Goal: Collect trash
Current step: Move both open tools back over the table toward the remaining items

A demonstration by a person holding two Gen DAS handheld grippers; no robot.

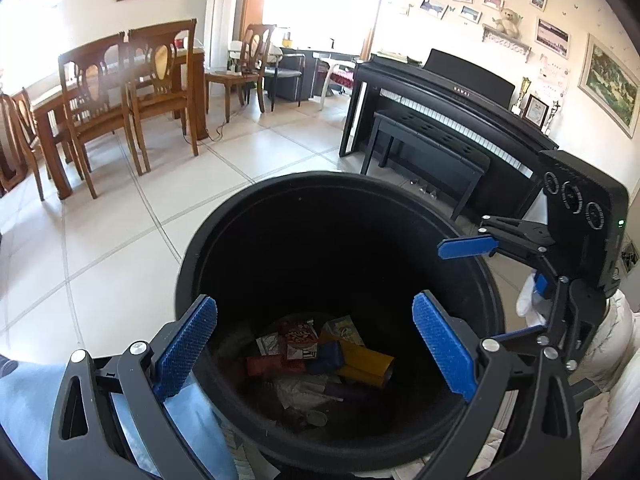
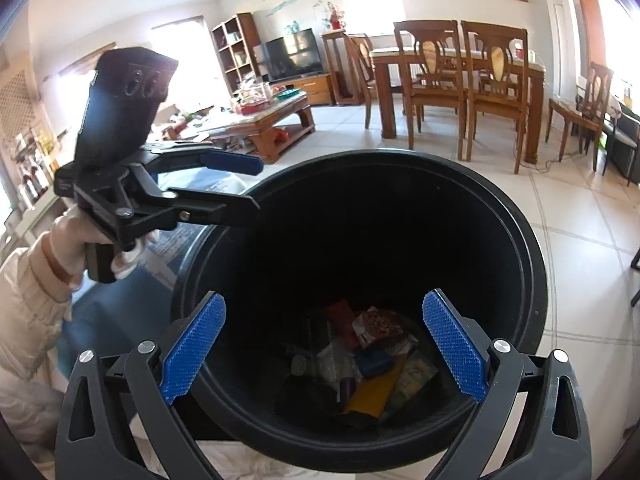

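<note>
Black plastic is filling the middle of both views: a round bin (image 1: 340,184) is standing on the pale tiled floor (image 1: 120,248), and both pairs of tongs are hovering over its mouth.

Going left to right in the left wrist view, the wooden dining chairs (image 1: 96,92) are standing well back, the left gripper (image 1: 316,344) is hanging with its blue pads spread wide and nothing between them, and the right gripper (image 1: 480,292) is reaching in from the far right, in front of the piano (image 1: 460,96). In the right wrist view, the person's gloved hand (image 2: 80,252) is holding the left tool, and the right gripper (image 2: 324,348) is likewise gaping wide and gripping nothing.

The trash (image 1: 320,352) is lying at the bottom of the bin: crumpled wrappers, a yellow packet (image 1: 366,362), a red printed packet (image 2: 378,326) and some clear film.

These pieces are looking light, thin and limp, so they are likely folding and sliding under a pinch; glossy film may be slipping off the pads. A firmer hold is probably coming from pinching a creased or bunched edge rather than a flat face. Nothing here is appearing fragile or heavy.
</note>
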